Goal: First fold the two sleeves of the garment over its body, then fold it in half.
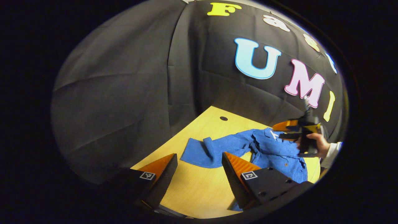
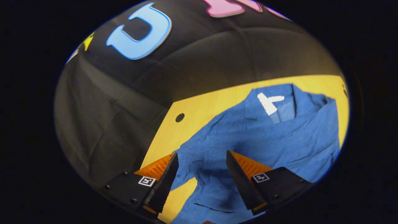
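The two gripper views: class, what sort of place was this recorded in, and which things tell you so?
Probably a staged recording booth, not a home: a black cloth backdrop hangs as the wall behind a light wooden table, where a blue corduroy shirt lies spread, and a hand holds a tool above it.

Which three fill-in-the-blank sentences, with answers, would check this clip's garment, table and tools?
1. The garment lying on the table is ____ in colour.
2. The left tool has its jaws ____, with nothing between them.
3. The tabletop has a small round ____ near the wall, beyond the garment.
4. In the left gripper view, the right tool hovers over the garment, held in a person's ____.

Missing words: blue; open; hole; hand
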